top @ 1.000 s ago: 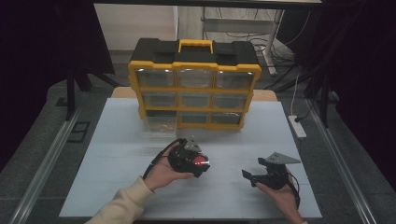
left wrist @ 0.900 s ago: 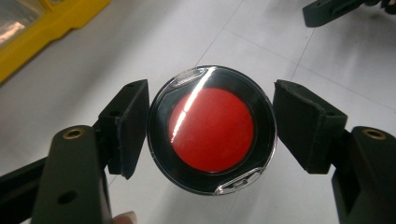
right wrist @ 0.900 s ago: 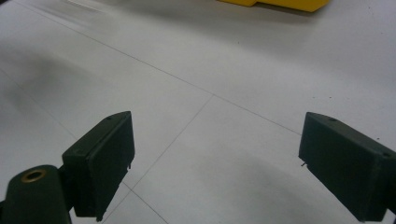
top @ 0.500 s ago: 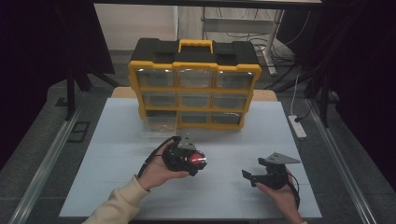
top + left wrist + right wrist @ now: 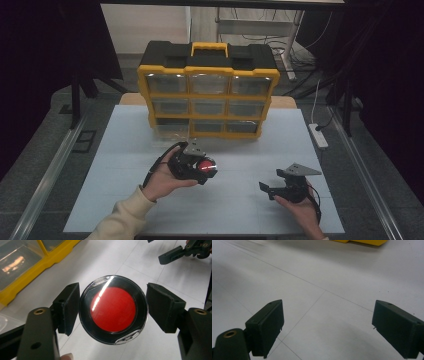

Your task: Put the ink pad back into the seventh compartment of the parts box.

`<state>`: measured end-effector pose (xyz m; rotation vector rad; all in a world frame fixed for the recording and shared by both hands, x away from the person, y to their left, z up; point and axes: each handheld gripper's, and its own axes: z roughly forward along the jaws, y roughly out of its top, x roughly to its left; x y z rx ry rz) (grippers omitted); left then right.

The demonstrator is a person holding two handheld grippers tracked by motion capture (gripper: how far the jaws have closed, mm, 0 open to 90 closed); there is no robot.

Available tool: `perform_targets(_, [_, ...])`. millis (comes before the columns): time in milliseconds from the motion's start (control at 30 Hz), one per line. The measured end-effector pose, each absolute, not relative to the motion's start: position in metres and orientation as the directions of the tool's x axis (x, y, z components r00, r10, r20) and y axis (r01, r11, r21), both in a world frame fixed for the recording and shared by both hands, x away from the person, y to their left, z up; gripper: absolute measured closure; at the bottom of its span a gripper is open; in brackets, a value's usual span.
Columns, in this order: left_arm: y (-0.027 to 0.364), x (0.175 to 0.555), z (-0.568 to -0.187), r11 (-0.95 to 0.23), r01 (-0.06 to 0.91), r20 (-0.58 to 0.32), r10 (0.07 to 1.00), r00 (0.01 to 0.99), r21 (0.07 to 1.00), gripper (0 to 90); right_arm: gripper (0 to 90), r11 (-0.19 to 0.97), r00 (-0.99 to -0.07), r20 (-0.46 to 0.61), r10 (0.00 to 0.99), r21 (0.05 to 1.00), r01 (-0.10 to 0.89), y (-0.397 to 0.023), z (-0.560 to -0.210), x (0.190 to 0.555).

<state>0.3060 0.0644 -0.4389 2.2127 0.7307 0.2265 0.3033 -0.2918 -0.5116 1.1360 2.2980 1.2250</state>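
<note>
Round black case with a red disc under a clear glossy lid (image 5: 113, 309) sits clamped between the two black jaws of the left gripper (image 5: 113, 311), one pad pressing on each side of its rim. Seen from the high view, this case (image 5: 205, 168) is held above the white table (image 5: 100, 200), in front of the storage box and a little left of the middle, with the person's left hand (image 5: 162, 177) wrapped around the gripper body and a cream sleeve (image 5: 122, 220) reaching in from the bottom edge. Light glints off the lid in a bright streak.

Well apart to the right, the right gripper (image 5: 267, 189) rests low over the table in the person's right hand (image 5: 300, 207), its jaws standing wide apart with nothing between them; the right gripper view looks past those jaws (image 5: 324, 327) onto bare white tabletop.

Behind both, at the far side of the table, stands a yellow and black plastic organiser box with rows of clear drawers and a yellow handle on top (image 5: 207, 90). Its yellow frame and a clear drawer (image 5: 30, 262) also appear in the upper left corner of the left gripper view.
</note>
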Motion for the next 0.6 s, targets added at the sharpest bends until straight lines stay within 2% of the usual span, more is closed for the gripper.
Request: perform_targets(600, [0.088,0.311,-0.423,-0.484,0.437,-0.072,0.605,0.793,0.758,30.7,10.9,0.325,-0.641,0.095,0.762,0.800,0.504,-0.292,-0.511,0.303])
